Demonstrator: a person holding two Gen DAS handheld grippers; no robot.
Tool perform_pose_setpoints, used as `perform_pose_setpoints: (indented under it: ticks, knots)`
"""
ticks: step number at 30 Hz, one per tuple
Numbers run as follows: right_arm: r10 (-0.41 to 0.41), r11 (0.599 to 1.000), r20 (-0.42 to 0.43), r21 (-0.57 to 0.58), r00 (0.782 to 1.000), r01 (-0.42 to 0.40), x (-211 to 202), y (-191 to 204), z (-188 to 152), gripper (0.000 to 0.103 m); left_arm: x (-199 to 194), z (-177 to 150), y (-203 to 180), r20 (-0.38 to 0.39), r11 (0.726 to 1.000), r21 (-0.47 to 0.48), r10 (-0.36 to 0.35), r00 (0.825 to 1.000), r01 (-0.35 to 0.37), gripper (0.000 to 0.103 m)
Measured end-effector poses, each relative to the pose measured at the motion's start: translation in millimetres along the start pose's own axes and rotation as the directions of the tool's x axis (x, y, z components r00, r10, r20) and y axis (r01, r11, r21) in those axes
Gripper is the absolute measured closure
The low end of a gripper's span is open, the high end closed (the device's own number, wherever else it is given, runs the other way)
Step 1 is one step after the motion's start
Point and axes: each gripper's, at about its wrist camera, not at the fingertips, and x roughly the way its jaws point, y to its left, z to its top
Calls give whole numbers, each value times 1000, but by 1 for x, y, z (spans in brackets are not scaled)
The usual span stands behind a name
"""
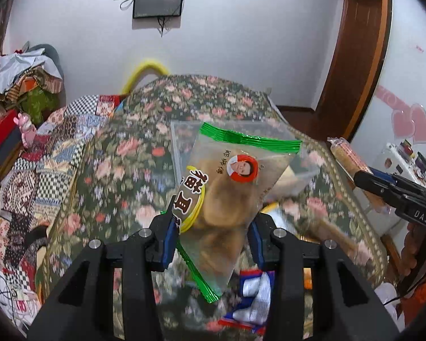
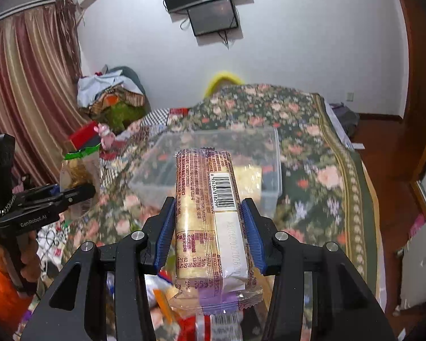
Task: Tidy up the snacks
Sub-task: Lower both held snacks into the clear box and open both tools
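Note:
My left gripper [image 1: 213, 227] is shut on a clear snack bag with green sealed edges [image 1: 227, 187], holding it above the floral bed cover. The same bag shows at the left of the right wrist view [image 2: 79, 167]. My right gripper [image 2: 208, 221] is shut on a long biscuit pack with a barcode [image 2: 210, 221], held lengthwise between the blue pads. That pack also shows at the right of the left wrist view [image 1: 352, 162]. A clear plastic bin [image 2: 275, 159] sits on the bed just beyond the biscuit pack, with a pale packet [image 2: 250, 176] inside.
The bed has a dark floral cover [image 1: 122, 153]. More snack packets lie below the grippers, one red, white and blue [image 1: 255, 292]. A patchwork quilt [image 1: 42, 153] and piled clutter [image 1: 28, 79] are at the left. A wooden door frame [image 1: 355, 56] is at the right.

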Motion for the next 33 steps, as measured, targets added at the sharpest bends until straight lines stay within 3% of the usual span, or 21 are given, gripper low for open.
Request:
perform_pose_setpoints:
  ticks: [6,14,24,33]
  knots:
    - [3,1000,33,0,999,-3,14,5,24,60,10,25,-3,29,1000,-2,-5,1000,5,61]
    - [-6,1000,31,-8,1000,6,43,11,44,60,51,46,-2,-11,999,-31,-14,1000,14,61]
    - [-21,1000,-62,-9,998,21,102,7,50,60,120,54,-2,-97,1000,-18,2,995,-3,61]
    - [-53,999,-143,0,988,54,138,-2,42,60,158,52,-4,-163,1000,2,16,986,-16,60]
